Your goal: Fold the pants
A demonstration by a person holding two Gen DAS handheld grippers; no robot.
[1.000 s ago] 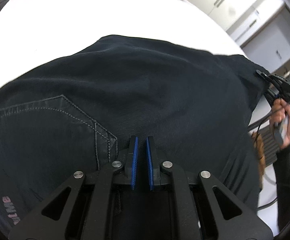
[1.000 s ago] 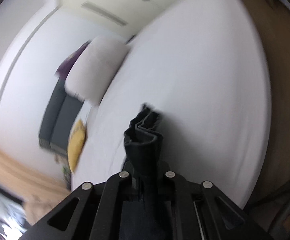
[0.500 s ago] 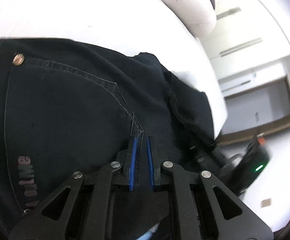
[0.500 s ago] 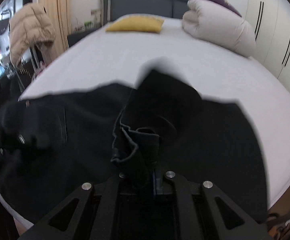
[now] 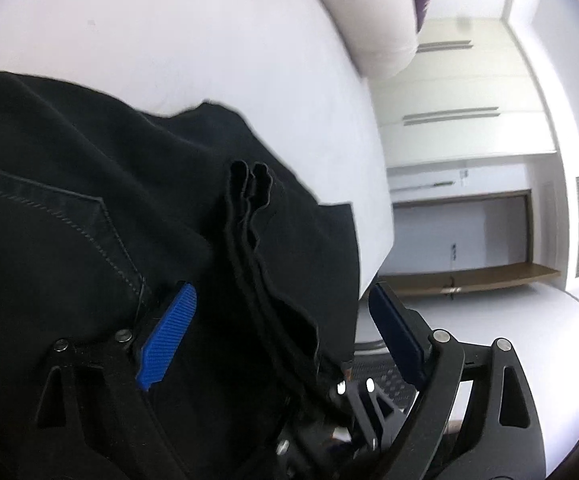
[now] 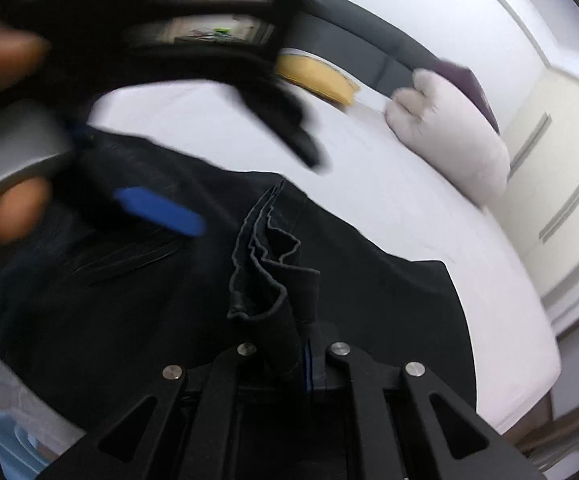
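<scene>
- Black pants point(image 5: 89, 208): matt denim cloth, grey topstitching, raw bunched hem.
- Bed sheet point(image 5: 193, 40): smooth white cloth.
- Left gripper point(image 5: 285, 332): matt black plastic frame, shiny metal screws, ribbed blue pads point(image 5: 169, 336).
- Duvet roll point(image 6: 453, 140): soft, puffy, off-white fabric.
- Wardrobe doors point(image 5: 457, 120): smooth, satin cream.

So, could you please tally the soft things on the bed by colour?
Black: 1, the pants
Yellow: 1, a cushion
Cream: 1, a rolled duvet
Purple: 1, a pillow behind the duvet
Total: 4
</scene>
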